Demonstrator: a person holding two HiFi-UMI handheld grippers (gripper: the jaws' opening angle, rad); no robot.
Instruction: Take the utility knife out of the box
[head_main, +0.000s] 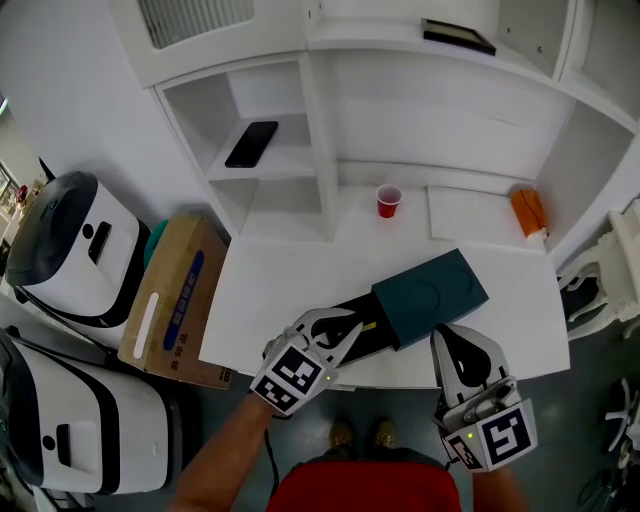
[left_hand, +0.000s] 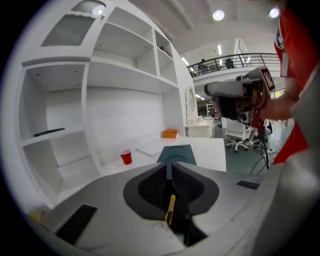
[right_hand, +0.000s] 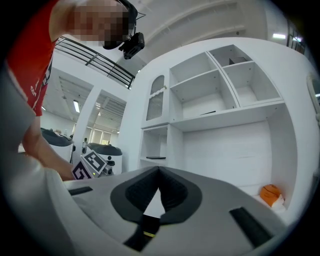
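left gripper (left_hand: 169, 169): jaws a slit apart, yellow utility knife (left_hand: 171, 207) seen in the slit
head view adds: utility knife lies in black tray (head_main: 375, 343) sticking out of box (head_main: 432, 294), under left tips
right gripper (right_hand: 159, 169): jaws together, empty, beside box

The left gripper (head_main: 345, 335) covers the near end of the black tray (head_main: 374, 341) drawn from the teal box (head_main: 432, 295); what lies there I can't see. The orange thing (head_main: 529, 211) on the counter (head_main: 285, 300) is too small to name.
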